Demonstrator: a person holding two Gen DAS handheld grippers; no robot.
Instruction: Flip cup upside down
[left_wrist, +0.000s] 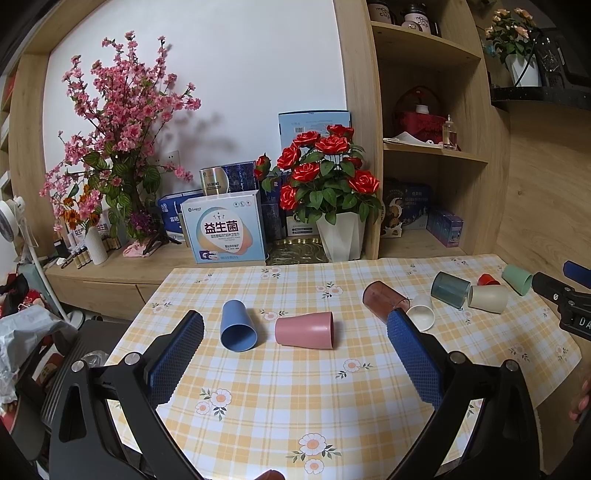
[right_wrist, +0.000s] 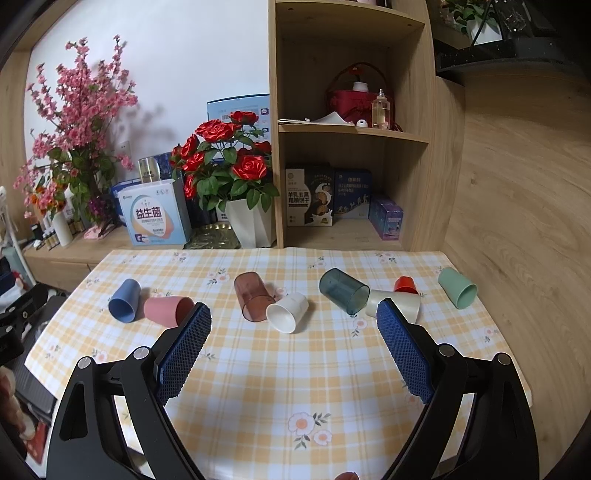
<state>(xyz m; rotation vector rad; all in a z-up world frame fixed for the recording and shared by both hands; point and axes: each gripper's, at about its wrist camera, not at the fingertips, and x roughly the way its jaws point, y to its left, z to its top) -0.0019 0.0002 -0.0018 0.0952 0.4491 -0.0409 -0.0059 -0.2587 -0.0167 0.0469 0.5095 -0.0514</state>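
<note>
Lying on their sides across mid-frame of the checked tablecloth (right_wrist: 258, 369): blue cup (left_wrist: 238, 325), pink cup (left_wrist: 304, 329), brown cup (right_wrist: 253, 295), white cup (right_wrist: 287, 312). Left gripper (left_wrist: 295, 321) spread, empty, low in frame. Right gripper (right_wrist: 293, 314) likewise spread, empty.

Home living room, flower vases (left_wrist: 341, 232), shelves (right_wrist: 351, 129)

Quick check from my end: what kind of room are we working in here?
Most likely a home living or dining room. A table with a checked floral cloth holds cups lying on their sides, wooden shelves carry snack boxes and a bottle, and a pot of red roses stands on the sideboard.
</note>
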